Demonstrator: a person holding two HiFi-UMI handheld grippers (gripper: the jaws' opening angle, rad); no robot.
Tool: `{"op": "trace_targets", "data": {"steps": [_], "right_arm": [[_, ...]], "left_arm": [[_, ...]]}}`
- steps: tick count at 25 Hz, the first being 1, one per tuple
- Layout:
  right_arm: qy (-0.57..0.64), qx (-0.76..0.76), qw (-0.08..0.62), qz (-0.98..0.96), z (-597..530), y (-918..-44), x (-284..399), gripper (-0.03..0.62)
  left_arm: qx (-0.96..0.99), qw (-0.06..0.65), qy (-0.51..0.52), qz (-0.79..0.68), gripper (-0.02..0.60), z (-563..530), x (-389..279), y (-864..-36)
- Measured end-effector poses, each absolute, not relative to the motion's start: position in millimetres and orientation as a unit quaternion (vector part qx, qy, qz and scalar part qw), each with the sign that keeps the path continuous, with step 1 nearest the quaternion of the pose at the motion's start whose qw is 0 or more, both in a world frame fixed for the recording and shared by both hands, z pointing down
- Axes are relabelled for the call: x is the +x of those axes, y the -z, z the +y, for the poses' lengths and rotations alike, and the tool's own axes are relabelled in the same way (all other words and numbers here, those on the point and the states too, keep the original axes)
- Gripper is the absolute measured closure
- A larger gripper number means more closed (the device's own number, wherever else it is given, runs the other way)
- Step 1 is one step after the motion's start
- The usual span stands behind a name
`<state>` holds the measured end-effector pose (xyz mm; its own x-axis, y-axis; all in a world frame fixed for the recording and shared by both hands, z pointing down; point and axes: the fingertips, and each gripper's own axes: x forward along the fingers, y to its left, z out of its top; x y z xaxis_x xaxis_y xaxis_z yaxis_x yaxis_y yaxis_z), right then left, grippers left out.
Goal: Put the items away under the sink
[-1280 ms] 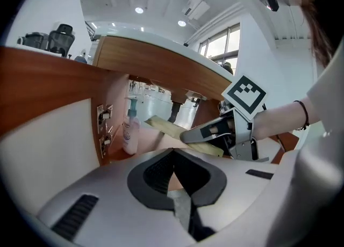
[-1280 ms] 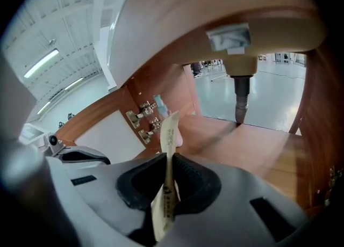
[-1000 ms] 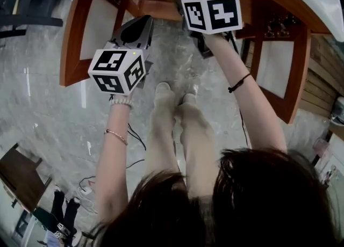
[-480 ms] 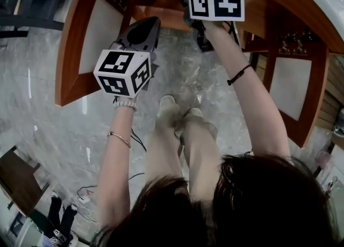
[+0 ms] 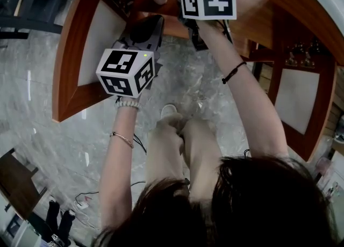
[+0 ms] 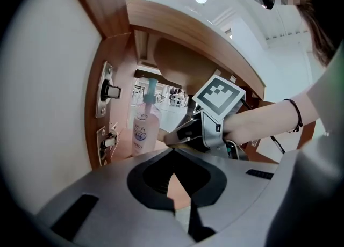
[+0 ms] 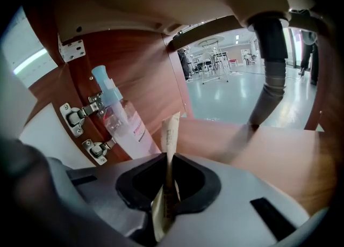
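At lower centre the right gripper point(image 7: 169, 160) pinches a thin beige packet point(image 7: 172, 130) upright, likely to stand it beside the bottle point(image 7: 126, 125) at left inside the cabinet point(image 7: 140, 68). The left gripper point(image 6: 173, 153), pressed together, carries nothing.

No wording is reading clearly anywhere. The blue-capped bottle point(image 6: 145, 130) is carrying a white label with blue lettering, too small and blurred to make out. In the right gripper view the same label is showing only a pink-red patch. The paper packet point(image 7: 171, 136) is bearing fine dark print, illegible. The nearer marker cube point(image 5: 128, 71) and the farther marker cube point(image 5: 208, 1) are displaying black-and-white square codes, not letters.
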<state>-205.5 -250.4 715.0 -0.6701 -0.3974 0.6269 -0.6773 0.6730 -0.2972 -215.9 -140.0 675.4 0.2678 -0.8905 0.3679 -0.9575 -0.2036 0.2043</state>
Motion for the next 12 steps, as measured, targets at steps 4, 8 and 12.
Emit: {"op": "trace_targets", "data": {"steps": [4,8,12], "right_arm": [[-0.253,0.313,0.265,-0.876,-256,-717,-211,0.546],[-0.252,0.321,0.265,-0.873,-260,-721,-215,0.546],[-0.254,0.332,0.269,-0.867,-266,-725,-217,0.545]], "left_arm": [[0.772,0.194,-0.083,-0.6,0.579,-144,-219,-679],[0.774,0.193,-0.082,-0.598,0.578,-146,-220,-680],[0.777,0.191,-0.082,-0.594,0.578,-148,-219,-682]]}}
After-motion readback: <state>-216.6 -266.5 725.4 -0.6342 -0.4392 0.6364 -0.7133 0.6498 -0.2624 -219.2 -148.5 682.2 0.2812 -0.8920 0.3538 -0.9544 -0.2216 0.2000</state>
